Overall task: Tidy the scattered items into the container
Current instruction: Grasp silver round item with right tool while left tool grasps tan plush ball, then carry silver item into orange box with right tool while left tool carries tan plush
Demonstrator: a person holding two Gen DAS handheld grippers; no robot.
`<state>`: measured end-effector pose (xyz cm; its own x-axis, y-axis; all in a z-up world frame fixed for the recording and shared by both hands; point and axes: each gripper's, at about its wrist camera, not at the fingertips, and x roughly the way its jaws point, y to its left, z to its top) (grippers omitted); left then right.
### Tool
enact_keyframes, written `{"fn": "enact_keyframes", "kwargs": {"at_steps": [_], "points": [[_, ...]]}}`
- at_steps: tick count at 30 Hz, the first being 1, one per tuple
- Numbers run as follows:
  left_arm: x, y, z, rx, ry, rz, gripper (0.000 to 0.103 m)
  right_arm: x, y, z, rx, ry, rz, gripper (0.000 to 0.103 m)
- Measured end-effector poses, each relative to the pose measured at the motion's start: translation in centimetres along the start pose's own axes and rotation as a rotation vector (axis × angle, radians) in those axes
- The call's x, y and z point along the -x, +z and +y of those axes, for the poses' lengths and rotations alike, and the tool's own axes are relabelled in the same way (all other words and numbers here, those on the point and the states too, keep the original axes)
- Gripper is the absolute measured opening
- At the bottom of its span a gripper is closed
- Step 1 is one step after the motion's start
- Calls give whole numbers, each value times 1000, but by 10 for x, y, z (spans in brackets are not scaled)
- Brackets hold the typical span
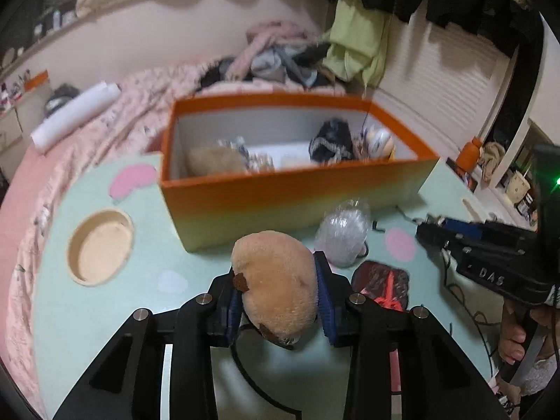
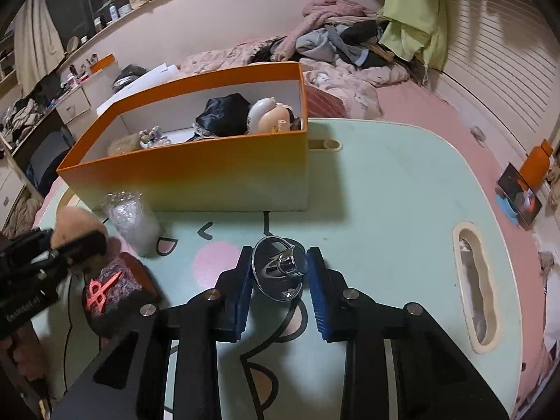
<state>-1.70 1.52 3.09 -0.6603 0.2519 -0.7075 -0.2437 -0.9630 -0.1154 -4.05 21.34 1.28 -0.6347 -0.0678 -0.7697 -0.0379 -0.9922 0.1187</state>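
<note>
My left gripper (image 1: 278, 290) is shut on a tan plush toy (image 1: 276, 287) and holds it above the mint table, in front of the orange box (image 1: 280, 203). My right gripper (image 2: 280, 273) is shut on a clear disc with a chrome knob (image 2: 283, 269), near the table top. The orange box (image 2: 196, 182) holds a dark cloth, a doll head and small trinkets. A bubble-wrap bundle (image 1: 343, 234) and a dark pouch with red marking (image 1: 383, 283) lie on the table beside the box; they also show in the right wrist view, the bundle (image 2: 133, 220) and the pouch (image 2: 112, 290).
The mint table (image 2: 402, 192) has a round cup recess (image 1: 101, 246) at left and a long slot (image 2: 476, 283) at right. It stands on a pink bed with a heap of clothes (image 2: 336, 35) behind. An orange bottle (image 2: 535, 162) stands far right.
</note>
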Motion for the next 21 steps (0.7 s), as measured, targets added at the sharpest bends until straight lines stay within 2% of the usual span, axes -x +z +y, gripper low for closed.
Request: {"fn": "enact_keyframes", "kwargs": {"at_steps": [5,10,16,21], "points": [[25,8,1,23,-47,-35,35,21,-1,8,24,19,-52,31],[31,7,0,30,-59,-33,35,43,-1,33,74,90,-88,31],[26,2,7,46,-34,-10,35,46,-3,53,113,123,-82,31],[30,5,10,51,-29,-24,35,43,-2,56,114,124,-76,31]]}}
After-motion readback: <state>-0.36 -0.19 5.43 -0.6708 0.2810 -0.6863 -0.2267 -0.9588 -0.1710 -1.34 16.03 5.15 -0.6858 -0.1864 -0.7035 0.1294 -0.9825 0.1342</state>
